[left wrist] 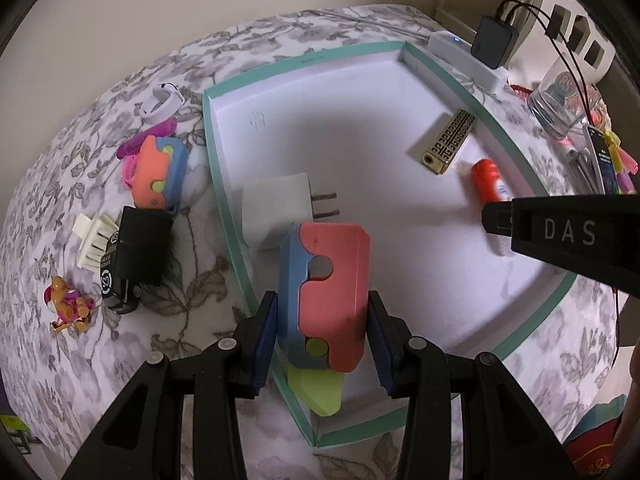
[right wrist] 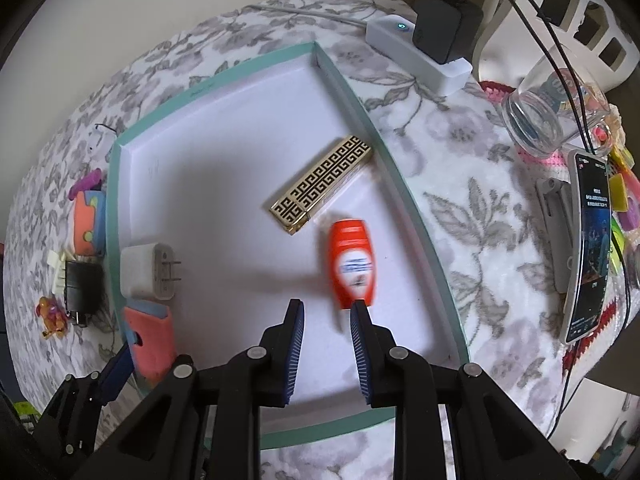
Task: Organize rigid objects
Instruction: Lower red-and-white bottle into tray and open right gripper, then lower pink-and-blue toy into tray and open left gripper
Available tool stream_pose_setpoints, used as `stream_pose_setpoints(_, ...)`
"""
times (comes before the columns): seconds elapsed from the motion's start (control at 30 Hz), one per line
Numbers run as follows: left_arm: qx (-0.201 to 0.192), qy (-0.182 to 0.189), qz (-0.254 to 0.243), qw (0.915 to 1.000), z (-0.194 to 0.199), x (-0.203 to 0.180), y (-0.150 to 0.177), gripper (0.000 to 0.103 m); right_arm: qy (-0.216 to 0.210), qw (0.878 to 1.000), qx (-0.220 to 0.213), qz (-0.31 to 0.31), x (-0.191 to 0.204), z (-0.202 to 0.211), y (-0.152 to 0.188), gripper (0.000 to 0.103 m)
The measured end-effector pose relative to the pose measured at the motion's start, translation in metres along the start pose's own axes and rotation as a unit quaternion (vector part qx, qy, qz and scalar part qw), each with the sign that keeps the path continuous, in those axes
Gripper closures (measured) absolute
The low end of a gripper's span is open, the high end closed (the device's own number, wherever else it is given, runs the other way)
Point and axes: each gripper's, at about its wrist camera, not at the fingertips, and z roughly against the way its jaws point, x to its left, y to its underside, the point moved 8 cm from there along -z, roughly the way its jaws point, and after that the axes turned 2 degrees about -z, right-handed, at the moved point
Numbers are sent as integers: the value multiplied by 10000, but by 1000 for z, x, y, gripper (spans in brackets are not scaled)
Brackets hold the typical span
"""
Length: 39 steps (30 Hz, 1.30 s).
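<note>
Left wrist view: the left gripper pinches a coral and blue toy knife with a lime tip, held over the near-left edge of a shallow white tray with a teal rim. This tray sits on a cloth printed with grey flowers. Inside it lie a white plug, a gold patterned lighter and an orange tube. Left of the tray, on the cloth, are a second coral and blue toy, a black block, a cream comb and a small figurine. Right wrist view: the right gripper hangs over the tray with its jaws a narrow gap apart and nothing between them; the orange tube lies just beyond the right fingertip. Right of the tray are a power strip with a black charger, a glass jar and a phone, with a pale wall behind
</note>
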Motion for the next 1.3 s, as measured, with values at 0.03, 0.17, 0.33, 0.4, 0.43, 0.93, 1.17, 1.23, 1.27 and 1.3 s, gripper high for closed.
stream_pose_setpoints(0.03,29,17,13,10000,-1,0,0,58,-1,10000,2,8,1,0,0,77)
stream_pose_setpoints(0.17,96,69,110,9999,-3,2,1,58,39,10000,-31,44,2,3,0,76)
stream_pose_setpoints(0.33,116,97,129,9998,-4,2,1,58,77,9999,-80,61,4,7,-3,76)
stream_pose_setpoints(0.4,108,89,131,9998,-4,3,1,58,107,9998,-124,56,3,10,-4,76)
stream_pose_setpoints(0.43,101,87,121,9998,-4,2,0,58,120,9998,-139,49,3,11,-4,75)
stream_pose_setpoints(0.93,-379,176,524,9978,20,18,-14,38,279,9986,-445,-18,-4,28,-11,41)
stream_pose_setpoints(1.17,-481,133,1170,9919,27,50,-18,32,262,9985,-468,-81,-5,28,-11,27)
stream_pose_setpoints(1.23,-478,146,1369,9893,27,60,-18,31,242,9985,-486,-80,-4,28,-11,23)
stream_pose_setpoints(1.27,-474,117,1489,9876,27,66,-18,30,224,9984,-507,-71,-4,28,-12,20)
stream_pose_setpoints(1.3,-463,73,1570,9865,27,71,-17,21,218,9984,-519,-64,-3,29,-12,18)
